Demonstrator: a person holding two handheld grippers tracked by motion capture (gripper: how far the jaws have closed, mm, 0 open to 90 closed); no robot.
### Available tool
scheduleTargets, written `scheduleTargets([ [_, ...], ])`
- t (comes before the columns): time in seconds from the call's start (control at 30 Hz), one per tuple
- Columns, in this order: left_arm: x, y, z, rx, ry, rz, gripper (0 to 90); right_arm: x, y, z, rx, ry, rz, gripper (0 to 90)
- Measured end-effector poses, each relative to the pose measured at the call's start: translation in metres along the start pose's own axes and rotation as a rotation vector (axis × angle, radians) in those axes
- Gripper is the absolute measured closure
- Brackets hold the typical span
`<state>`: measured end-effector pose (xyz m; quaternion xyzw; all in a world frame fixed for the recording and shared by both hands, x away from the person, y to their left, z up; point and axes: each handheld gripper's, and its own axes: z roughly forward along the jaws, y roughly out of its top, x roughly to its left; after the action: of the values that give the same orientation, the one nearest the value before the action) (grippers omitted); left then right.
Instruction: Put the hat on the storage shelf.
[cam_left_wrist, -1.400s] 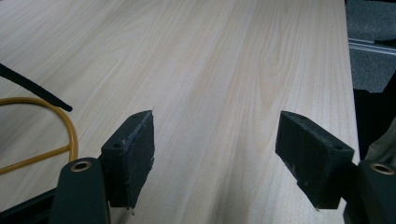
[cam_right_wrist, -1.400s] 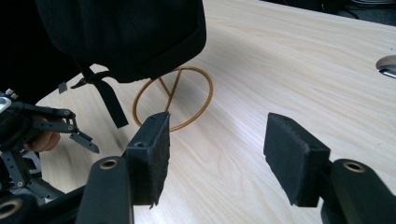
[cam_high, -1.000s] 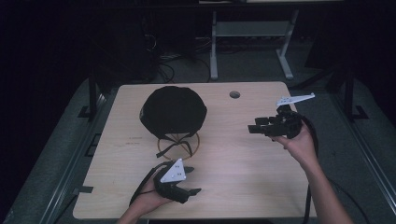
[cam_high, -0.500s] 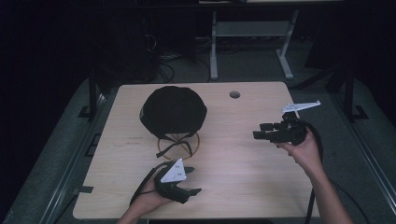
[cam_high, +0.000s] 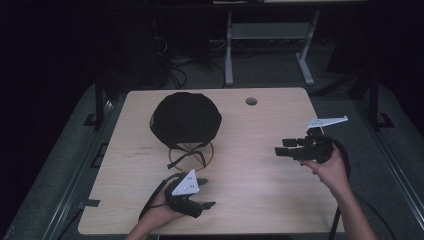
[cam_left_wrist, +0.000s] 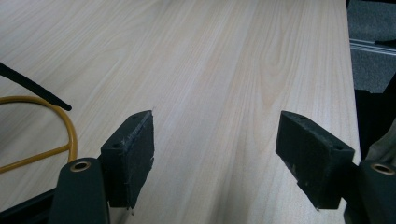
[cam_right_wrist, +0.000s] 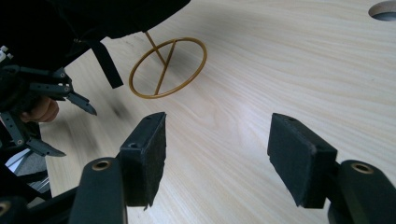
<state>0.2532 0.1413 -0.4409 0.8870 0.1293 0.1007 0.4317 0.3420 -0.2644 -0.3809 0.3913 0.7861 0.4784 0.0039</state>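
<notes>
A black hat (cam_high: 186, 119) sits on a stand with a gold wire ring base (cam_high: 190, 153) at the table's back left. A black strap (cam_high: 182, 156) hangs across the ring. In the high view my left gripper (cam_high: 206, 193) rests open near the front edge, just in front of the ring, jaws pointing right. My right gripper (cam_high: 281, 147) is held open above the right side of the table, jaws pointing left toward the hat. The left gripper view has open jaws (cam_left_wrist: 215, 154) over bare wood, with the ring (cam_left_wrist: 71, 135) at left. The right gripper view has open jaws (cam_right_wrist: 215, 158) facing the ring (cam_right_wrist: 168, 67) and the hat (cam_right_wrist: 93, 18).
The light wooden table (cam_high: 260, 190) has a round cable hole (cam_high: 251, 101) near its back edge. A white metal frame (cam_high: 270, 35) and cables stand on the dark floor behind. The other hand's gripper (cam_right_wrist: 42, 107) appears at the left of the right gripper view.
My right gripper has drifted lower and nearer the person's side, still open. The left gripper and the hat have stayed put.
</notes>
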Motion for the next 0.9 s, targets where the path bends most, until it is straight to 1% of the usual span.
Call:
scheduleTargets([
  [0.1, 0.0, 0.0, -0.001, 0.004, 0.0, 0.001, 27.7, 0.001, -0.005, -0.001, 0.015, -0.002, 0.006, 35.2],
  [0.13, 0.0, 0.0, 0.0, 0.005, 0.0, 0.001, 27.6, 0.002, -0.008, -0.001, 0.016, -0.012, 0.0, 34.9],
  [0.17, 0.0, 0.0, 0.0, 0.005, -0.001, 0.0, 27.6, 0.002, -0.008, -0.001, 0.016, -0.012, 0.0, 34.9],
  [0.33, 0.0, 0.0, 0.0, 0.008, -0.002, 0.001, 27.6, 0.004, -0.017, -0.003, -0.002, -0.011, -0.009, 32.4],
  [0.43, 0.0, 0.0, 0.0, 0.005, -0.001, -0.002, 27.6, 0.004, -0.02, -0.003, -0.001, -0.01, -0.009, 31.7],
  [0.63, 0.0, 0.0, 0.0, 0.005, 0.0, -0.004, 27.6, 0.005, -0.029, -0.005, -0.004, -0.016, 0.012, 30.3],
  [0.9, 0.001, 0.0, -0.001, 0.007, 0.001, -0.005, 27.6, 0.005, -0.042, -0.007, 0.009, -0.027, 0.011, 30.0],
])
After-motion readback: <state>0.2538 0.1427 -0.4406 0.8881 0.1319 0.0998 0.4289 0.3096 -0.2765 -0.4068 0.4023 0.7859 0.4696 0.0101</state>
